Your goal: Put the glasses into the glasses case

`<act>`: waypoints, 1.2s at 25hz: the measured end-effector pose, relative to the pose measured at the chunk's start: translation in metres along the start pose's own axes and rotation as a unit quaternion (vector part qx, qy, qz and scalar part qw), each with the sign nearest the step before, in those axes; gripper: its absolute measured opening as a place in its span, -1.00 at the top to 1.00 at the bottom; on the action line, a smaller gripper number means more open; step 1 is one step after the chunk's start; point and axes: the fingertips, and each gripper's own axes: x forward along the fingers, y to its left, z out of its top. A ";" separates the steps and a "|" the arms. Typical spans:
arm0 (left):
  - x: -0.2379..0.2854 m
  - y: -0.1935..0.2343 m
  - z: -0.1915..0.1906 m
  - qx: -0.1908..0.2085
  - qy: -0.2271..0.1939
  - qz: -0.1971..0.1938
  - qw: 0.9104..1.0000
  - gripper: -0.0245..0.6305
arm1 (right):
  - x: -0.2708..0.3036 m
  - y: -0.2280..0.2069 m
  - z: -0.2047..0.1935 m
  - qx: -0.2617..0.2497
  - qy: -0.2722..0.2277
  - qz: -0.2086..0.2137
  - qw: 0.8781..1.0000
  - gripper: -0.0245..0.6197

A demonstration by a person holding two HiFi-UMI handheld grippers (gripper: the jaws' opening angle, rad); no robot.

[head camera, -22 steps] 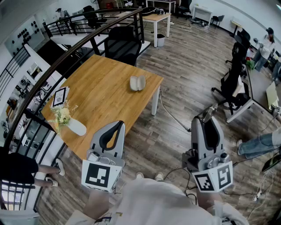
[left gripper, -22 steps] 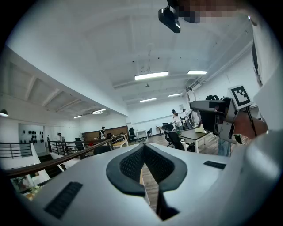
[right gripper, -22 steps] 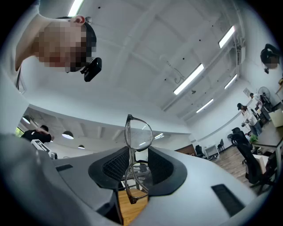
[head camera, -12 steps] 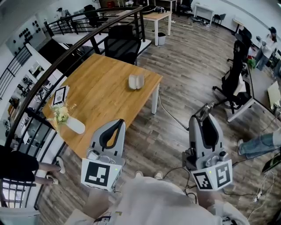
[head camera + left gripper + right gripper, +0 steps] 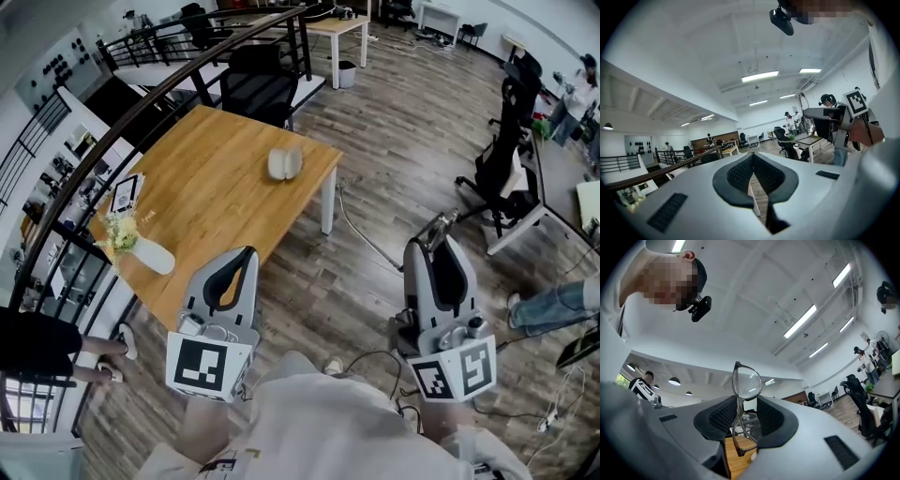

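The pale, open glasses case (image 5: 285, 162) lies on the far side of the wooden table (image 5: 216, 206), well ahead of both grippers. My right gripper (image 5: 441, 242) is held over the floor right of the table and is shut on the clear-framed glasses (image 5: 437, 231). In the right gripper view the glasses (image 5: 746, 385) stand upright between the dark pads (image 5: 723, 416) of that gripper (image 5: 746, 404), one lens above them. My left gripper (image 5: 246, 255) hovers at the table's near corner, jaws together and nothing between them; the left gripper view shows the same of this gripper (image 5: 752, 157).
A white vase with flowers (image 5: 141, 248) and a small framed card (image 5: 125, 193) sit at the table's left end. A black chair (image 5: 258, 89) stands behind it, a curved railing (image 5: 122, 131) runs along the left, and cables (image 5: 370, 248) cross the floor. Another chair (image 5: 506, 159) is at right.
The table and case have drifted slightly left in the head view. Both grippers hold nearly the same pose, and the glasses stay in the right one.
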 end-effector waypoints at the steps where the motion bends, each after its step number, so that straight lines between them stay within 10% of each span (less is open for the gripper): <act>1: 0.001 -0.001 -0.003 0.000 0.003 0.002 1.000 0.87 | 0.000 -0.002 -0.003 0.003 0.002 0.000 1.000 0.44; 30: 0.147 0.109 -0.074 -0.024 0.028 0.008 0.999 0.87 | 0.175 -0.044 -0.116 0.017 0.055 0.002 0.998 0.44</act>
